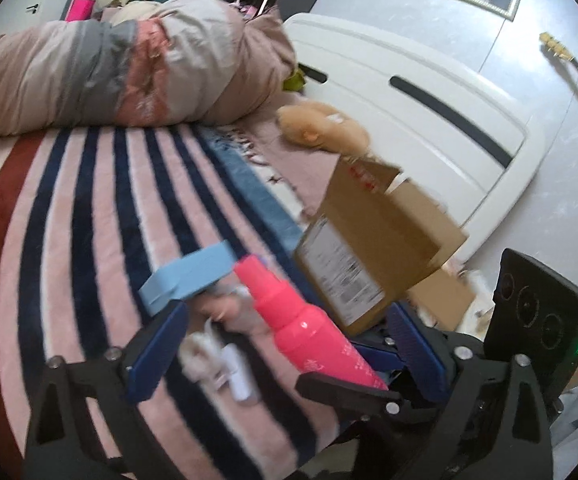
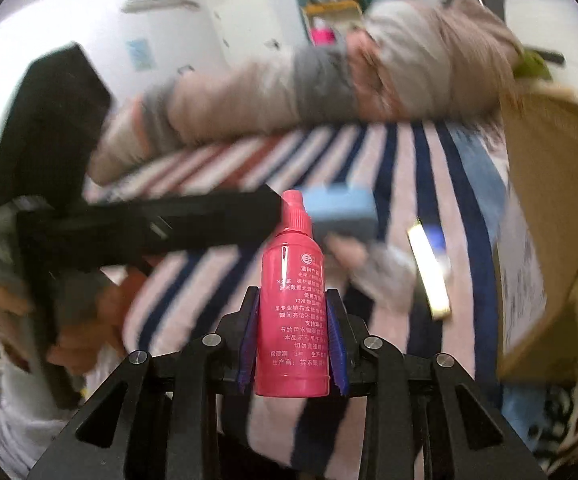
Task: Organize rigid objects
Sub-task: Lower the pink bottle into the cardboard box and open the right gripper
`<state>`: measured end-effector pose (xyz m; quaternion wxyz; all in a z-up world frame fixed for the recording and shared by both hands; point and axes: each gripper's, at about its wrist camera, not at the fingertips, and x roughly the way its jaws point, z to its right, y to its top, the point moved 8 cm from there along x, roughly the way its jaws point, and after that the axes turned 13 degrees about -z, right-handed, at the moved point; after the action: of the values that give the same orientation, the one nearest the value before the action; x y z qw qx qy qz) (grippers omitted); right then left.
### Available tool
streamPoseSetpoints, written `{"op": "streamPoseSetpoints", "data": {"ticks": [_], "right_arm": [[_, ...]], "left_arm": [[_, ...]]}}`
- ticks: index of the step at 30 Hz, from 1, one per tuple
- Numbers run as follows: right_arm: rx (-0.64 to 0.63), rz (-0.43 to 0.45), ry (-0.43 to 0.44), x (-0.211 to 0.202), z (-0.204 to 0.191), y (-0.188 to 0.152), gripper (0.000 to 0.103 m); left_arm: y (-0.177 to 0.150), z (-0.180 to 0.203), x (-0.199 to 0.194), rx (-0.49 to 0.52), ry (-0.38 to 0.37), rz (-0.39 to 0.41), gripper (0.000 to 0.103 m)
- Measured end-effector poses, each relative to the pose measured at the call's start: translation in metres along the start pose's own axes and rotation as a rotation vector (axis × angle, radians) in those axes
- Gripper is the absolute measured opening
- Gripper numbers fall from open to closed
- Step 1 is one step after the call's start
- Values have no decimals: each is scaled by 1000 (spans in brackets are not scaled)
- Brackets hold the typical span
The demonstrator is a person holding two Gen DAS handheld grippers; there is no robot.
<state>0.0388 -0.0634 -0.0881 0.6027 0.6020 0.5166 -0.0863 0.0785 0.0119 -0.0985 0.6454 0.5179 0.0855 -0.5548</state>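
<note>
Left wrist view: the left gripper (image 1: 285,344) is seen with its blue-padded fingers (image 1: 157,344) spread wide apart and nothing clamped between them. A pink spray bottle (image 1: 309,320) crosses the gap at a slant, but it is carried by the right gripper (image 1: 369,364), whose black frame enters from the lower right. Behind it, an open cardboard box (image 1: 373,244) with a printed label is set on the striped blanket (image 1: 69,220), its mouth tipped up, probably so that things can be dropped in. A light blue block (image 1: 189,276) and small white items (image 1: 225,356) are left lying on the blanket, the latter too blurred to be named. A rolled duvet (image 1: 129,68) and a plush toy (image 1: 325,128) are lying farther back.

Right wrist view: the pink spray bottle (image 2: 293,312) is clamped around its lower body by the right gripper (image 2: 293,344), nozzle pointing forward, presumably so that it can be lowered base-last into a container. The left gripper (image 2: 169,220) is held across the view at the left, apparently kept clear of the bottle. The cardboard box (image 2: 549,216) is standing near on the right, judged to be the likely destination. The light blue block (image 2: 341,212) is lying just beyond the nozzle.
</note>
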Motion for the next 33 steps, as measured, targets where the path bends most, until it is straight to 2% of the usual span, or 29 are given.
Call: {"op": "streamPoseSetpoints", "data": {"ticks": [1, 3, 7, 9, 17, 23, 28, 33], "right_arm": [[-21, 24, 6, -6, -2, 7, 27], [-54, 72, 23, -19, -2, 21, 27], [-89, 139, 35, -40, 5, 42, 27], [-105, 154, 25, -50, 13, 47, 27], [-83, 211, -28, -95, 59, 50, 27], [-2, 221, -84, -128, 116, 45, 27], [135, 137, -95, -130, 171, 29, 27], [167, 39, -141, -117, 195, 15, 27]], "left_arm": [[6, 4, -3, 2, -22, 5, 87], [18, 12, -7, 1, -54, 18, 73], [40, 30, -14, 41, -62, 45, 53], [50, 47, -14, 74, -88, 55, 37], [85, 107, 13, 188, -20, 61, 34], [108, 156, 63, 253, -10, -10, 34], [113, 172, 118, 272, 53, -133, 34], [110, 172, 146, 248, 97, -205, 33]]}}
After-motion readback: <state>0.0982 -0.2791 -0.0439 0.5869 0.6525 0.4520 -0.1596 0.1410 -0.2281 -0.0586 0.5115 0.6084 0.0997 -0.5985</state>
